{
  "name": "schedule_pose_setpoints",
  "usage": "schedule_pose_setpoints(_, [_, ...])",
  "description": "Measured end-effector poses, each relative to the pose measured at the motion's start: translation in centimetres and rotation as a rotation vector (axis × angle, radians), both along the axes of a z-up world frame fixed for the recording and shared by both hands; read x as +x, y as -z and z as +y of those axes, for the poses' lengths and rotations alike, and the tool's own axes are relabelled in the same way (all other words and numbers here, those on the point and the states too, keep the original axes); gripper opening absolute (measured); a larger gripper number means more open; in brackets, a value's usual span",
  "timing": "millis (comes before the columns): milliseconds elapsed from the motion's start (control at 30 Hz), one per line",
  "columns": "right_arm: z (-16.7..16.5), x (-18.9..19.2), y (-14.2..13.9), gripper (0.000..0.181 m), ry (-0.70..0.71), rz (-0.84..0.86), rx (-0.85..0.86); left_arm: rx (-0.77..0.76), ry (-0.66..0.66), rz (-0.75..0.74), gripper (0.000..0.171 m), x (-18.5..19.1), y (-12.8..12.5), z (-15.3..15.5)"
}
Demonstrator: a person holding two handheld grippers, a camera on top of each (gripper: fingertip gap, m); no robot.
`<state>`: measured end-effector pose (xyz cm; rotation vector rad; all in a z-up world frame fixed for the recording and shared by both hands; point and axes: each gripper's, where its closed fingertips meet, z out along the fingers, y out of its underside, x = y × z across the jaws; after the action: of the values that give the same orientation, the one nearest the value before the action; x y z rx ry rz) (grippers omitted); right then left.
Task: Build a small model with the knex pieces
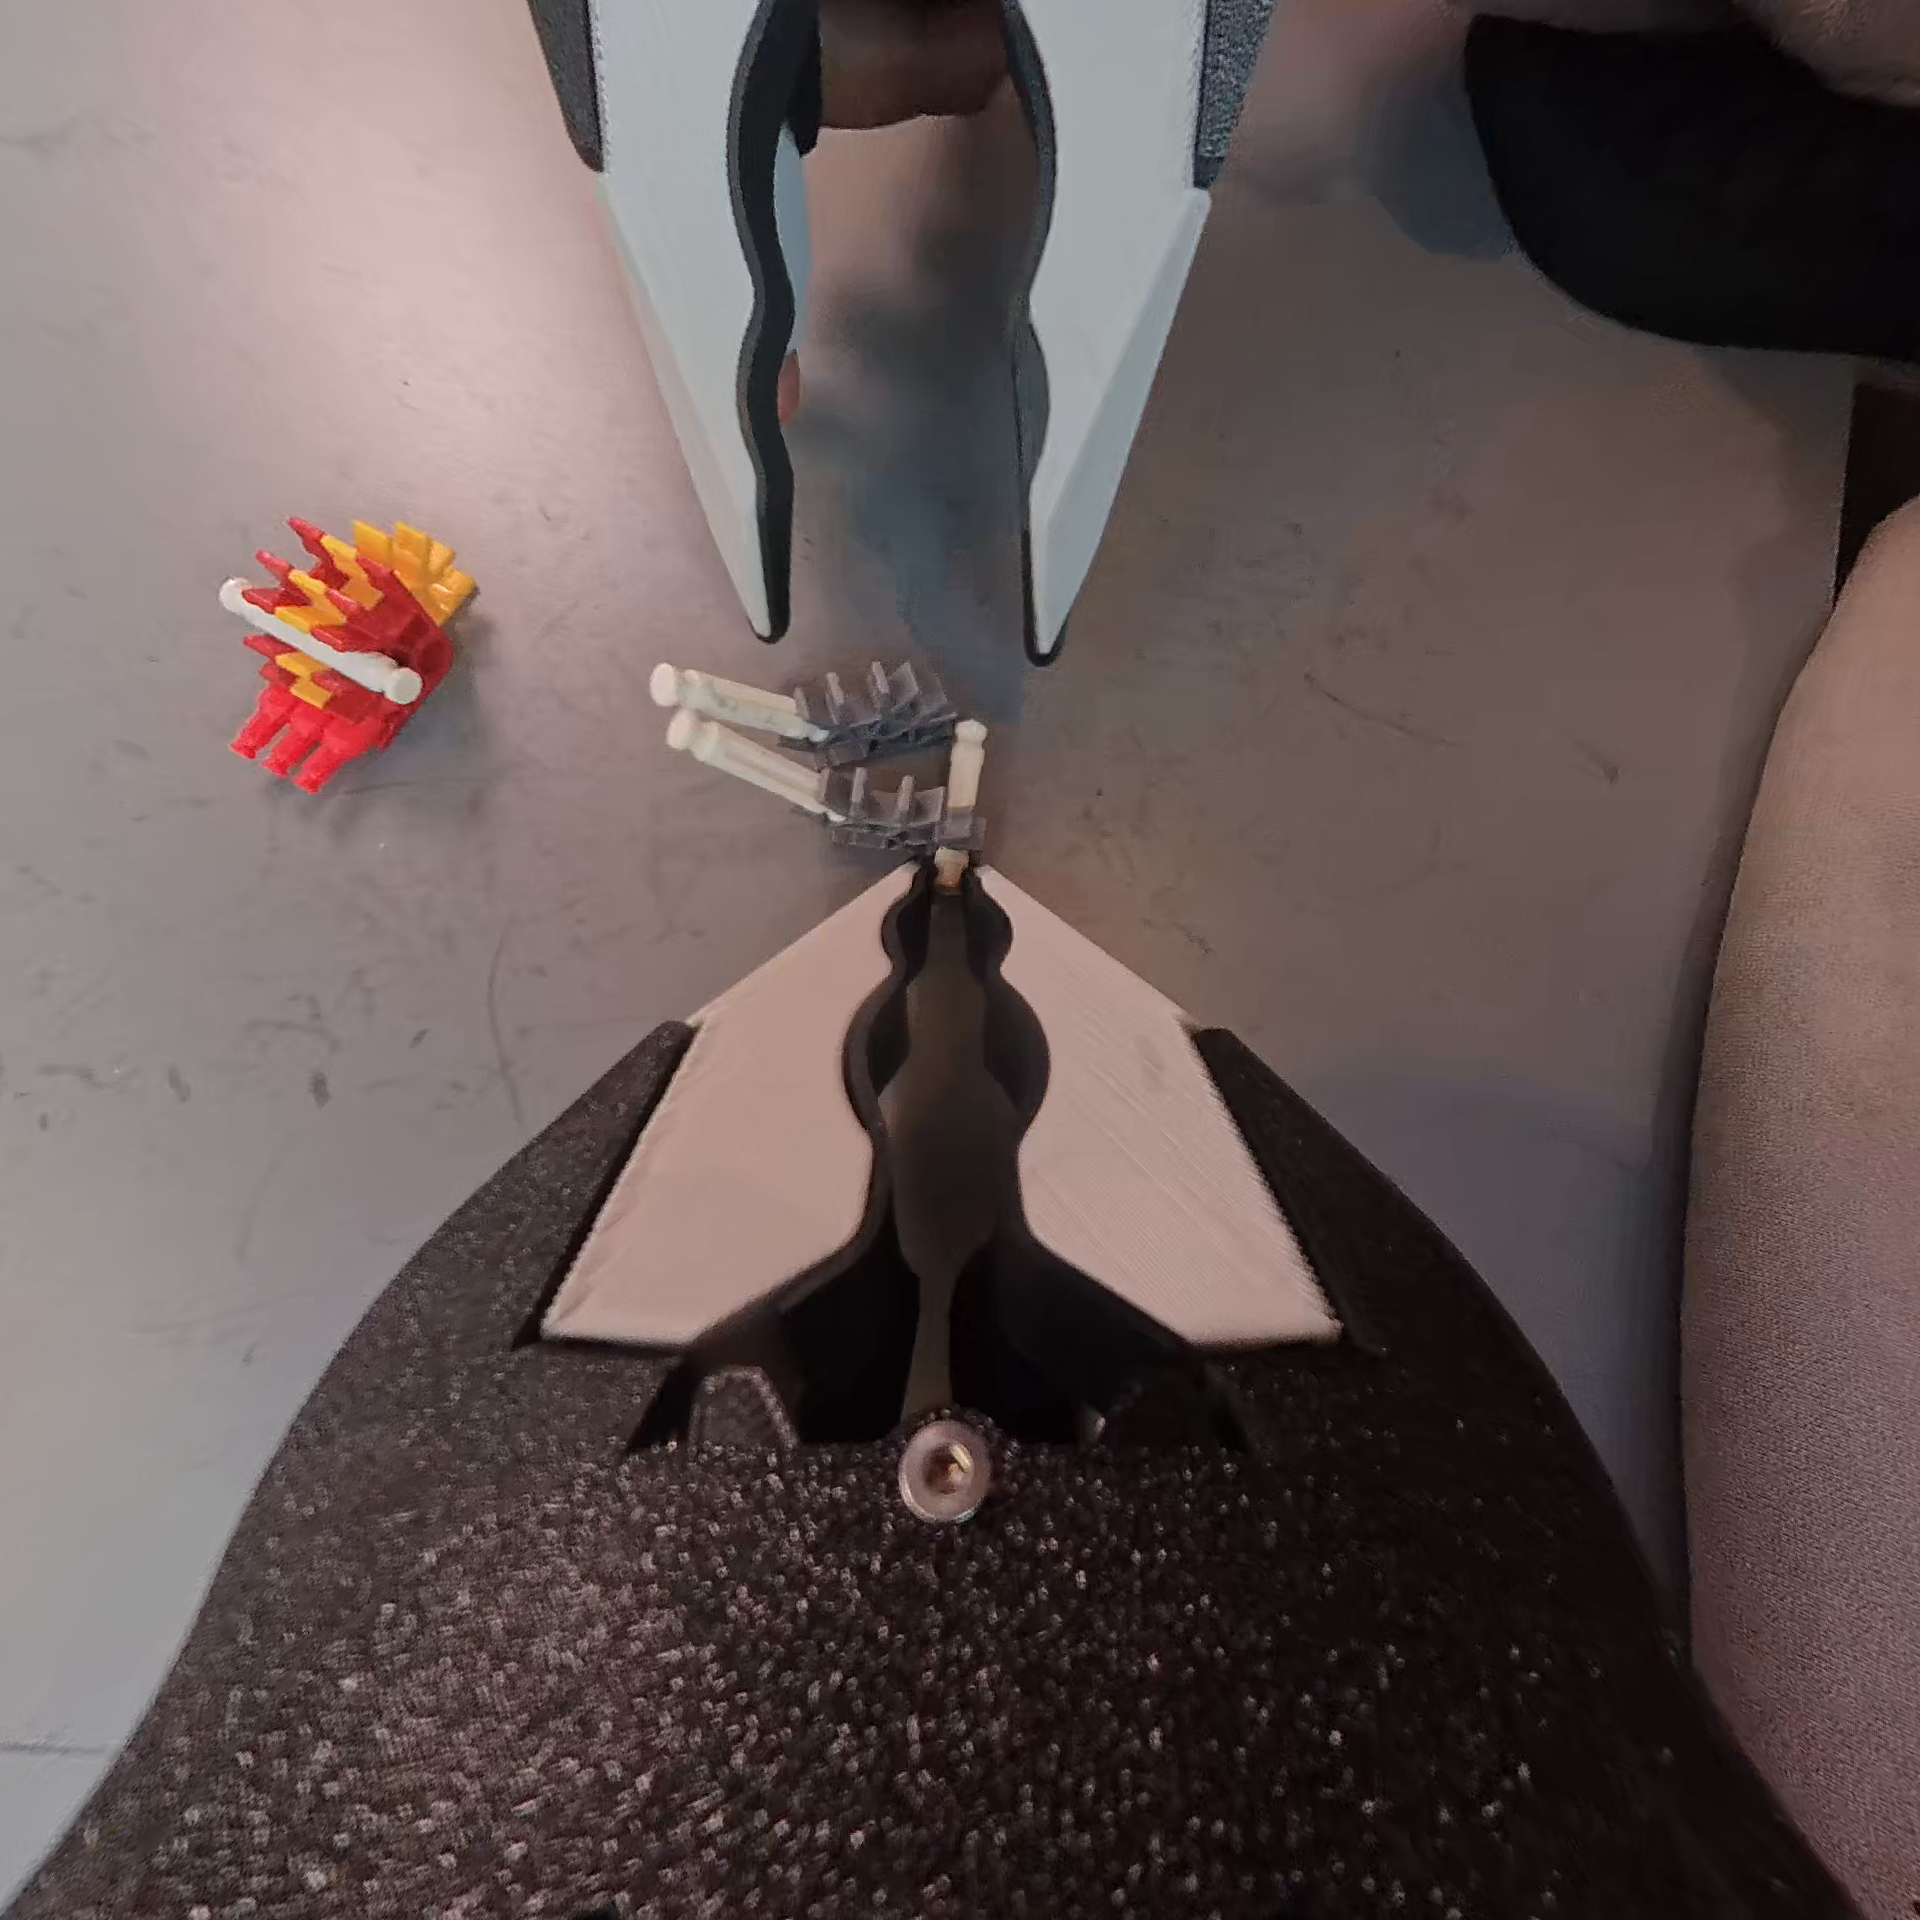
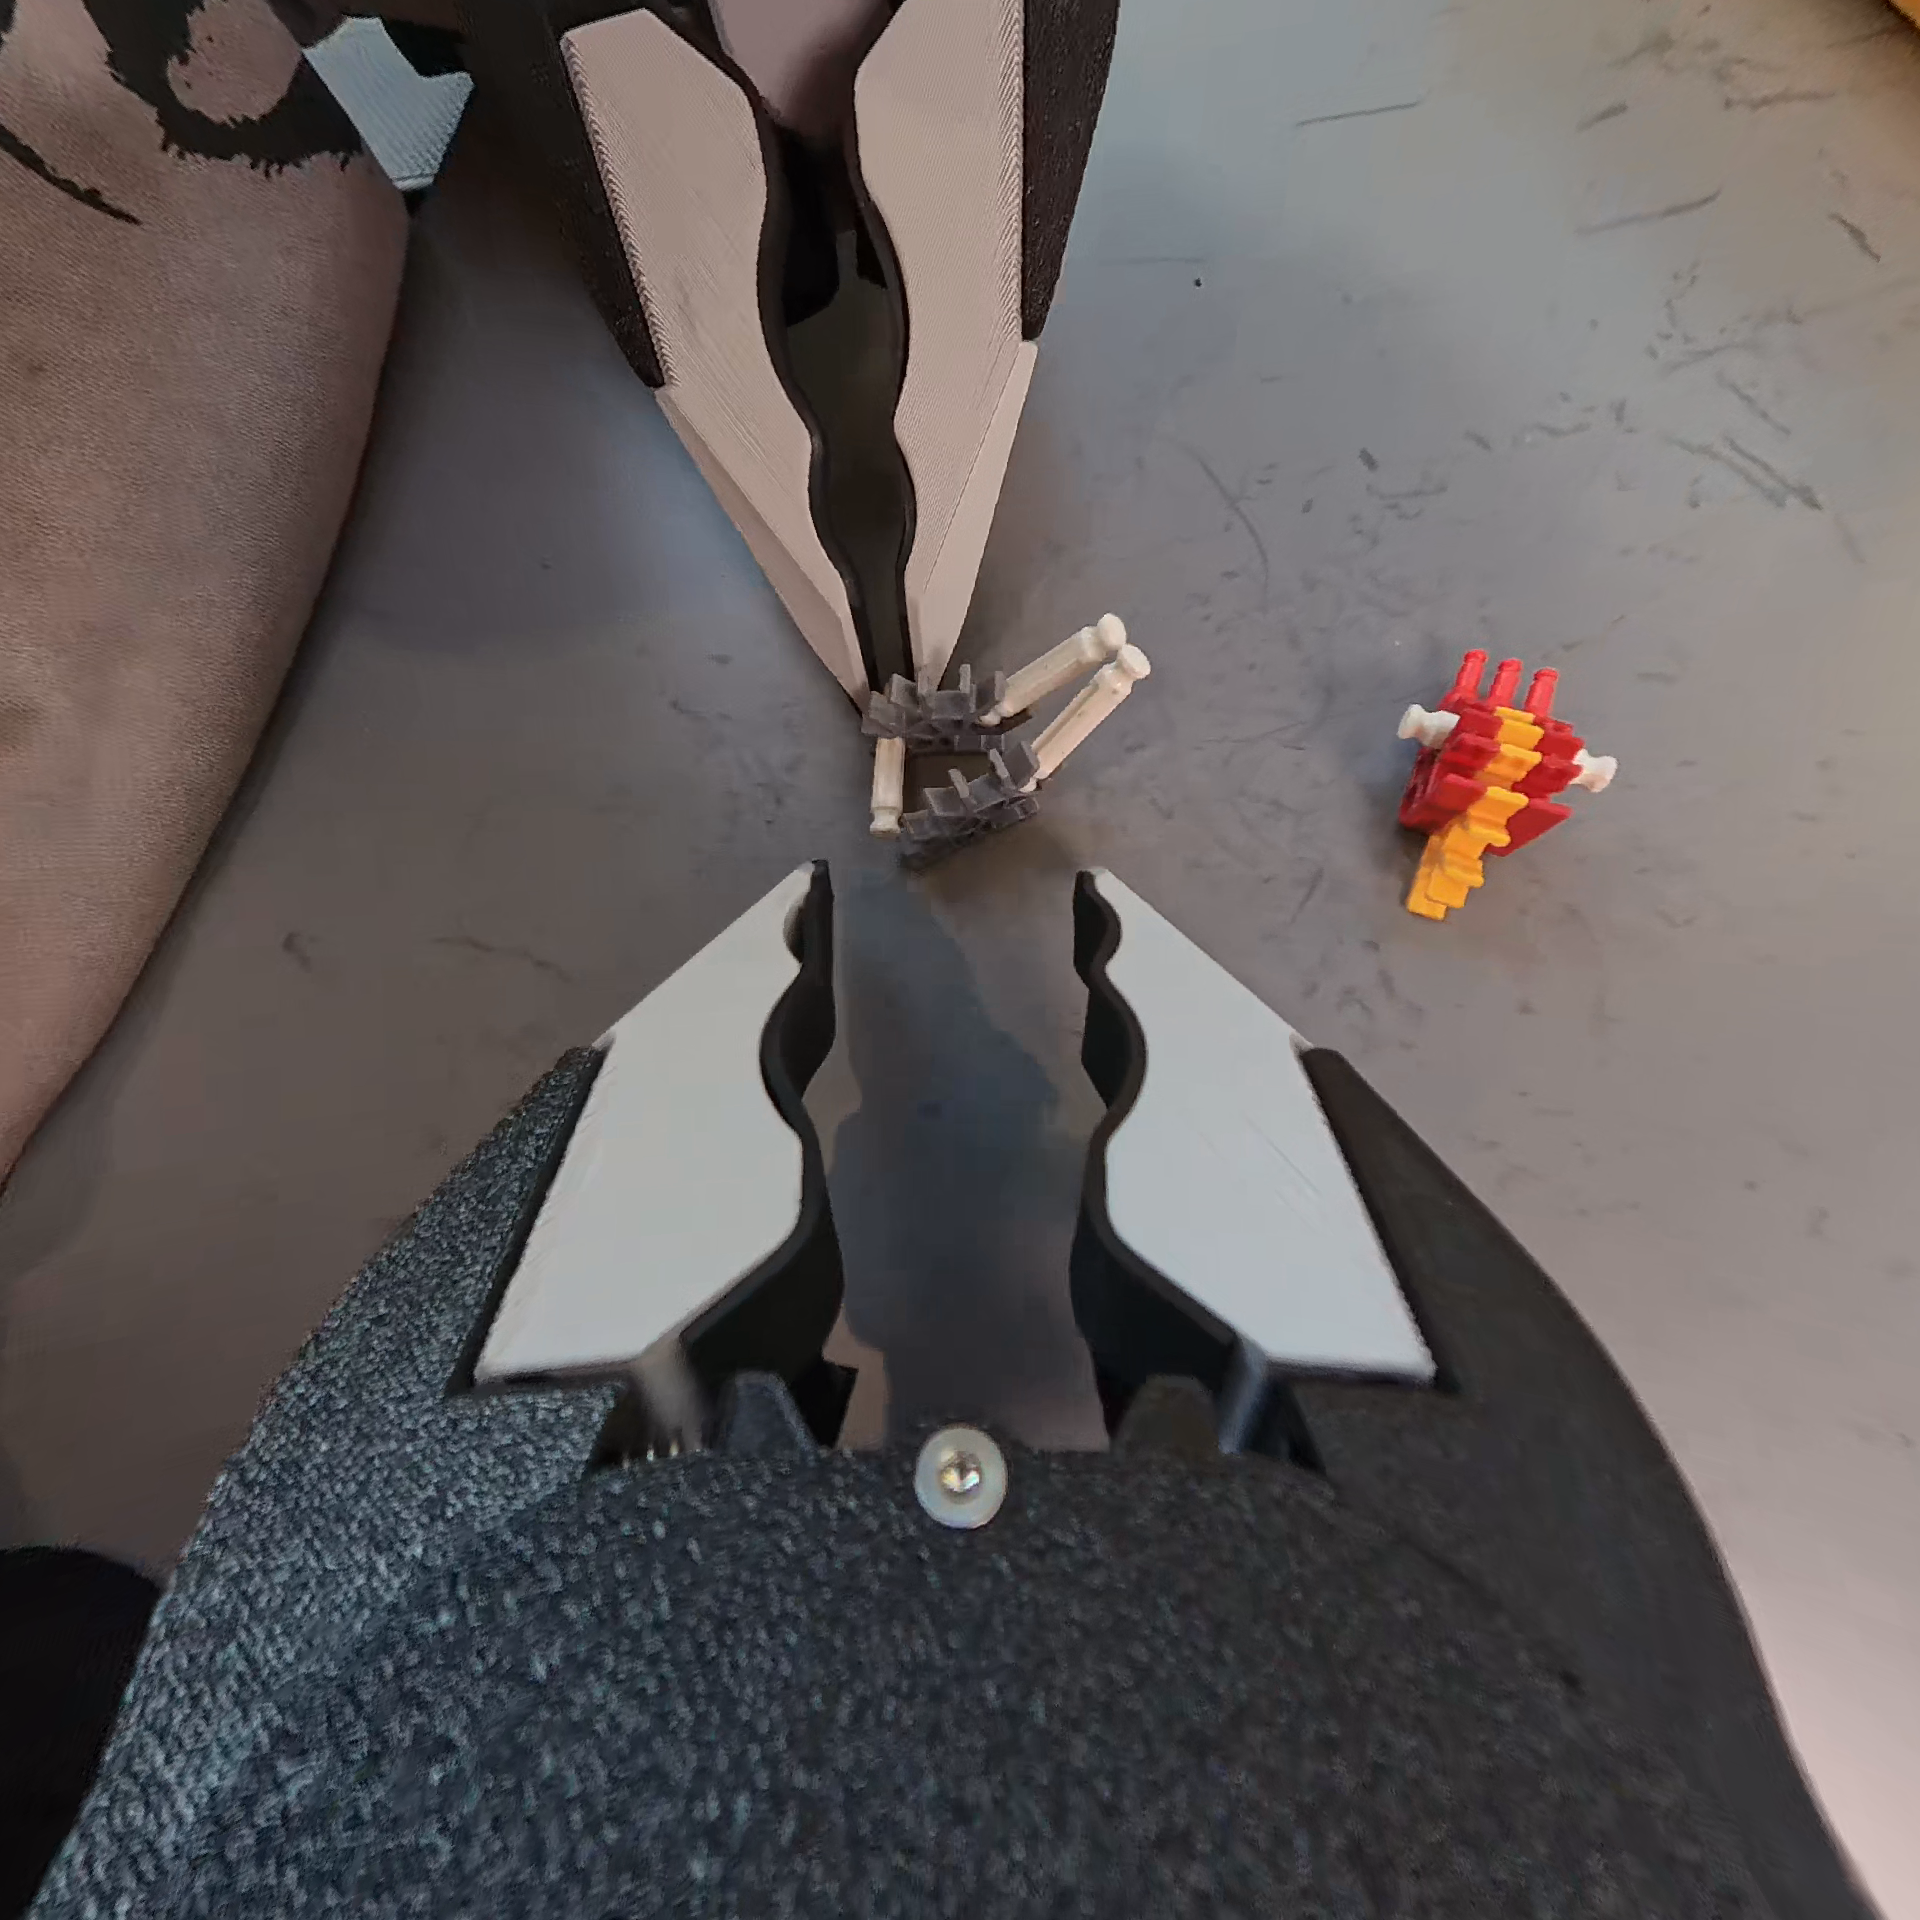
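Jaws of the left gripper (image 1: 943, 871) were pinched shut on a white peg at the near edge of a small grey-and-white block piece (image 1: 871, 750) resting on the grey tabletop (image 1: 1455, 831). Facing it, the right gripper (image 2: 951, 883) hovered just beside the piece, jaws apart and empty. Well apart lay a red-and-yellow block cluster (image 2: 1496, 779). A person's trouser leg (image 1: 1808, 1039) bordered the tabletop.

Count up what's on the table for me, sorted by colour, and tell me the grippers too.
Grey toothed brick assembly with white pegs: 1, its white peg end pinched by the left gripper.
Red and yellow brick assembly: 1, lying apart on the grey table.
Grippers: 2, the right gripper open near the grey assembly.
Total: 2 toy assemblies, 2 grippers.
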<state>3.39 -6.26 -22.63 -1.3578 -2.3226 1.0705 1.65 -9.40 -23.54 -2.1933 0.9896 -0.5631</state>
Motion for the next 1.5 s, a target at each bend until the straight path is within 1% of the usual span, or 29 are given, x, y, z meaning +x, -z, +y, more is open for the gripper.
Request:
schedule_pose_setpoints(67, [0.2, 0.0, 0.1, 0.024, -0.029, -0.018, 0.009, -0.006, -0.013, -0.003, 0.006, 0.0, 0.0, 0.0])
schedule_pose_setpoints(100, [0.0, 0.2, 0.2, 0.017, -0.048, -0.034, 0.010, -0.010, -0.021, -0.008, 0.006, 0.0, 0.0, 0.0])
schedule_pose_setpoints(200, [-0.3, -0.1, 0.5, 0.004, -0.065, -0.030, 0.055, -0.010, -0.041, -0.014, 0.006, 0.0, 0.0, 0.0])
schedule_pose_setpoints(300, [-0.6, -0.1, 0.9, 0.003, -0.065, -0.034, 0.087, -0.011, -0.043, -0.016, 0.006, 0.0, 0.0, -0.1])
schedule_pose_setpoints(467, [-0.9, -0.3, 0.8, 0.003, -0.056, -0.022, 0.105, -0.009, -0.044, -0.007, 0.006, 0.0, 0.0, -0.1])
schedule_pose_setpoints(767, [-0.9, 0.2, 0.5, 0.007, -0.046, -0.011, 0.053, -0.002, -0.061, -0.015, 0.006, 0.0, 0.0, -0.1])
schedule_pose_setpoints(833, [-0.5, 0.5, 0.4, 0.012, -0.034, -0.011, 0.048, 0.002, -0.063, -0.016, 0.006, 0.0, 0.0, -0.1])
schedule_pose_setpoints(867, [-0.3, 0.5, 0.3, 0.022, -0.025, -0.010, 0.042, 0.004, -0.063, -0.016, 0.006, 0.0, 0.0, -0.1])
schedule_pose_setpoints(933, [-0.3, 0.2, 0.1, 0.048, -0.006, -0.001, 0.020, 0.007, -0.062, -0.014, 0.006, 0.0, 0.0, -0.1])
schedule_pose_setpoints(967, [-0.4, 0.0, 0.0, 0.057, -0.004, 0.000, 0.012, 0.006, -0.061, -0.014, 0.006, 0.0, 0.0, -0.1])
schedule_pose_setpoints(1000, [-0.5, -0.3, 0.1, 0.062, -0.005, 0.004, 0.017, 0.005, -0.060, -0.015, 0.006, 0.1, 0.0, -0.1])
schedule_pose_setpoints(1067, [-0.3, -0.7, 0.3, 0.064, -0.005, 0.016, 0.055, 0.006, -0.058, -0.014, 0.006, 0.1, 0.0, -0.1])
schedule_pose_setpoints(1133, [-0.2, -1.0, 0.2, 0.060, -0.008, 0.020, 0.045, 0.004, -0.061, -0.016, 0.006, 0.1, 0.0, -0.2])
schedule_pose_setpoints(1200, [-0.1, -1.0, -0.3, 0.047, -0.016, 0.030, 0.005, 0.004, -0.059, -0.017, 0.006, 0.1, 0.0, -0.2])
schedule_pose_setpoints(1267, [0.5, -1.1, -0.5, 0.029, 0.001, 0.045, 0.007, 0.004, -0.058, -0.018, 0.006, 0.1, 0.0, -0.2])
schedule_pose_setpoints(1300, [0.6, -1.0, -0.5, 0.025, 0.003, 0.045, 0.011, 0.005, -0.057, -0.019, 0.006, 0.1, 0.0, -0.2])
schedule_pose_setpoints(1333, [0.6, -0.9, -0.4, 0.021, 0.000, 0.039, 0.013, 0.005, -0.057, -0.020, 0.006, 0.1, 0.0, -0.2])
schedule_pose_setpoints(1500, [0.1, -0.8, 0.7, 0.018, -0.024, 0.007, 0.069, 0.006, -0.058, -0.022, 0.006, 0.1, 0.0, -0.2])
